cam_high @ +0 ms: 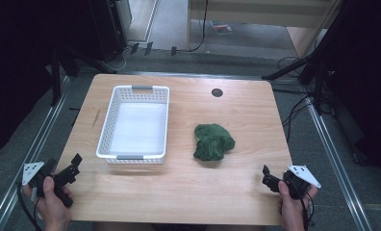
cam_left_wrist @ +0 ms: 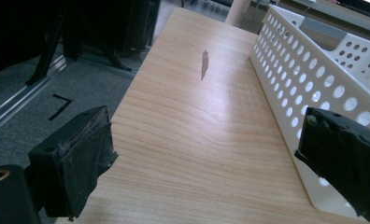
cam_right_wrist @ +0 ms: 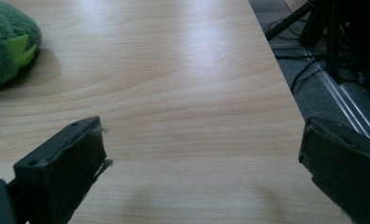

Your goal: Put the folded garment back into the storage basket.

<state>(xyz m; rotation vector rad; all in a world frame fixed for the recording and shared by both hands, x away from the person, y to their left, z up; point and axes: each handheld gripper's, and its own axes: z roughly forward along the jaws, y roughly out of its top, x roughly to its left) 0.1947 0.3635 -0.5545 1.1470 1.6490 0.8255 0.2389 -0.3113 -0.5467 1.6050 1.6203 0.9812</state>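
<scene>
Black jaws stand wide apart and empty on both tools we hold: our left gripper (cam_high: 76,160) at seven o'clock on the wooden table (cam_high: 246,120), our right gripper (cam_high: 265,171) at five. Farther in, a green plush toy (cam_high: 212,142) lies just right of centre, well apart from the empty white perforated basket (cam_high: 109,120) at ten o'clock. We judge the toy light, soft and squashable; pinching its bulging middle should hold.
</scene>
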